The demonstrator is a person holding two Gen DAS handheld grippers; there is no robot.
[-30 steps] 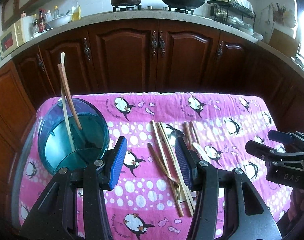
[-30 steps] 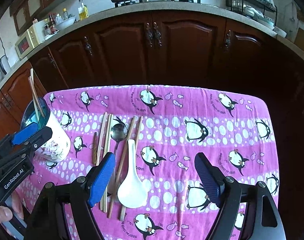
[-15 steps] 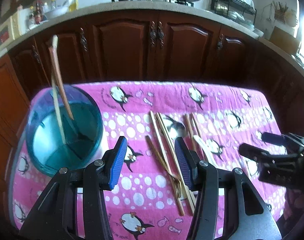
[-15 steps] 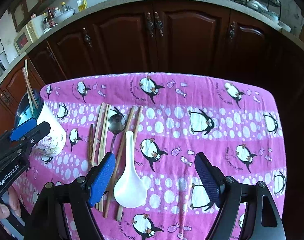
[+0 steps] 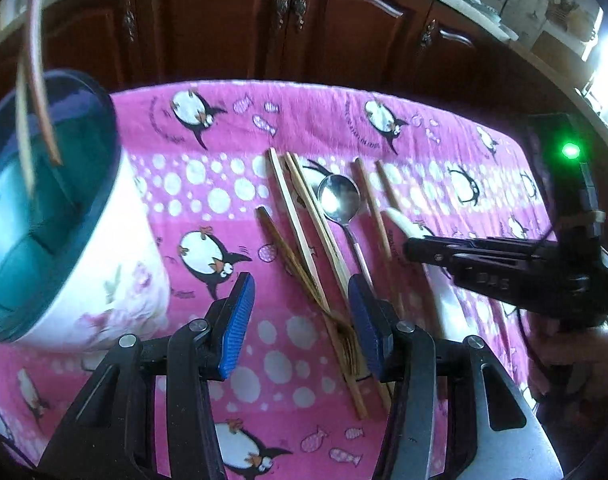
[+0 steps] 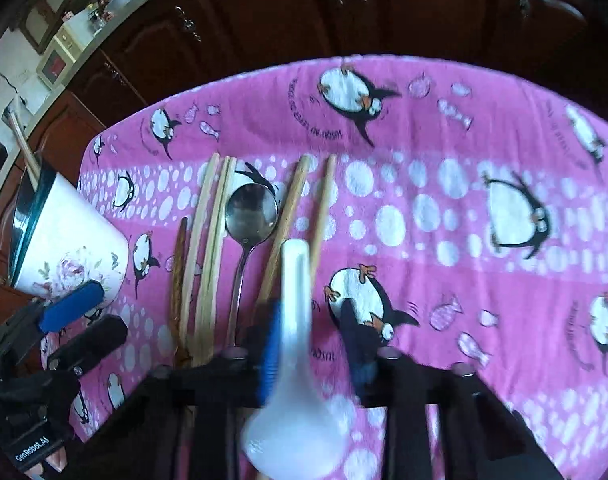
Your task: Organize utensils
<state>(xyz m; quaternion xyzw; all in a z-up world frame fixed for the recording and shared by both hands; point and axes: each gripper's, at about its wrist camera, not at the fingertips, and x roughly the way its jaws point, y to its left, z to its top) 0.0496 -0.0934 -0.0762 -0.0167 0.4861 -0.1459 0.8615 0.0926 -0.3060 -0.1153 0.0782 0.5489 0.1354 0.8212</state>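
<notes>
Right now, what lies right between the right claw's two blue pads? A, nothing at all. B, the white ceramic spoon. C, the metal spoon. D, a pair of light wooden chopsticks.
B: in the right wrist view the white ceramic spoon's handle runs up between the right claw's pads, whose jaws have just been closing, while the metal spoon lies further left on the cloth.

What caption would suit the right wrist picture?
Right gripper closing around a white spoon beside chopsticks and a metal spoon on penguin cloth.
</notes>
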